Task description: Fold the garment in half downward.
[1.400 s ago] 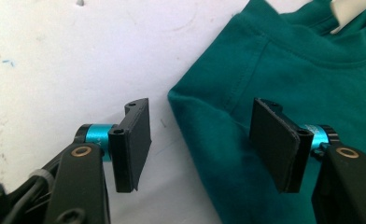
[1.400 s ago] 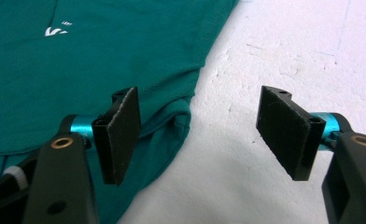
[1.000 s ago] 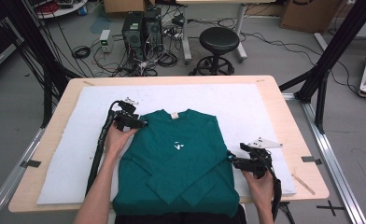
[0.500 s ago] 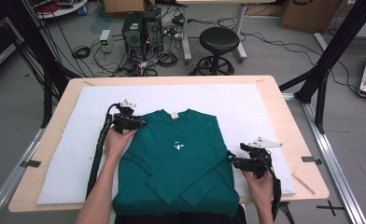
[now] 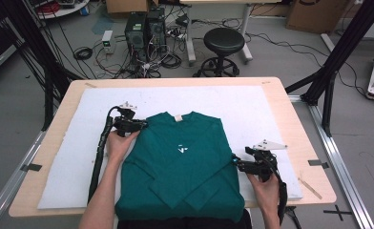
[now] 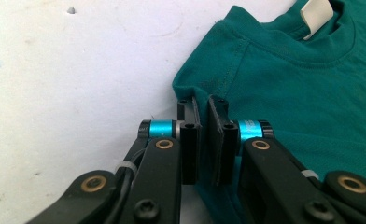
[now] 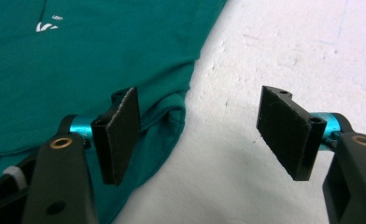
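The green sweater (image 5: 180, 162) lies flat at the centre of the high view, sleeves folded across its front, on the white mat (image 5: 252, 109). My left gripper (image 6: 203, 109), at the sweater's upper-left shoulder, has its jaws nearly together with the shoulder edge pinched between them. My right gripper (image 7: 197, 135), at the sweater's right edge, stands wide apart, one pad over the cloth, holding nothing.

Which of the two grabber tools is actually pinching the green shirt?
The left gripper, up at the shoulder of the green shirt: its jaws are closed on a fold of fabric. The right gripper sits at the shirt's side edge with jaws wide apart, holding nothing.
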`<state>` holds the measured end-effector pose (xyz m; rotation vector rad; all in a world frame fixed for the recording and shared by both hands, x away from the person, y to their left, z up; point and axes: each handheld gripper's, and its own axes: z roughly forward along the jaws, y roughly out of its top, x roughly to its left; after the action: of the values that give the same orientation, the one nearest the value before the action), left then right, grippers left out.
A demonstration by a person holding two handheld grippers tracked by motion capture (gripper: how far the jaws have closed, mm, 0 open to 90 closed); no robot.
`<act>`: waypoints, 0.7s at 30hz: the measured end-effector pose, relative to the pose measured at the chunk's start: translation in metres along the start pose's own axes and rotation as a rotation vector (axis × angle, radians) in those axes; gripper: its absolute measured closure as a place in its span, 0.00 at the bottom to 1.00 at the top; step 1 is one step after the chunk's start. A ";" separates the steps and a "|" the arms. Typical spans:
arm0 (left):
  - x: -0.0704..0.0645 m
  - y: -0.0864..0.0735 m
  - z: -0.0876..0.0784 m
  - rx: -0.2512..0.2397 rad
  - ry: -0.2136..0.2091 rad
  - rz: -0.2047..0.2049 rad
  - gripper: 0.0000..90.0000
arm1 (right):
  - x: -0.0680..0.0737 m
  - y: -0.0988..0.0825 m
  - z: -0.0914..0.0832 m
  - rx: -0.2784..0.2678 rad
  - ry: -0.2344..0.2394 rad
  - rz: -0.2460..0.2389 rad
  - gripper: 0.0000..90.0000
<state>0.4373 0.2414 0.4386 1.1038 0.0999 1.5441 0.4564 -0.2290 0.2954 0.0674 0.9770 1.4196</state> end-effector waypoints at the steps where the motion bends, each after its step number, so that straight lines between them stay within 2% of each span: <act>1: 0.000 0.000 0.000 0.000 0.000 0.001 0.93 | 0.000 0.001 0.001 0.009 0.006 0.001 0.36; 5: 0.000 0.000 0.000 0.000 -0.001 0.002 0.93 | -0.002 0.003 0.002 0.030 0.027 0.001 0.38; 10: 0.000 0.000 0.000 -0.002 -0.001 -0.001 0.93 | -0.008 0.011 0.001 0.013 0.048 0.013 0.39; 14: 0.000 0.000 0.000 -0.001 -0.002 0.001 0.93 | -0.012 0.028 0.007 0.026 0.041 0.007 0.39; 18: 0.001 0.000 0.000 0.000 -0.003 0.003 0.93 | -0.014 0.046 0.017 0.039 0.011 -0.015 0.40; 21: 0.000 0.000 0.000 -0.003 -0.002 -0.001 0.93 | -0.017 0.059 0.025 0.053 0.027 -0.015 0.42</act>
<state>0.4377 0.2414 0.4389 1.1026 0.0970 1.5418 0.4277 -0.2177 0.3542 0.0802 1.0362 1.3845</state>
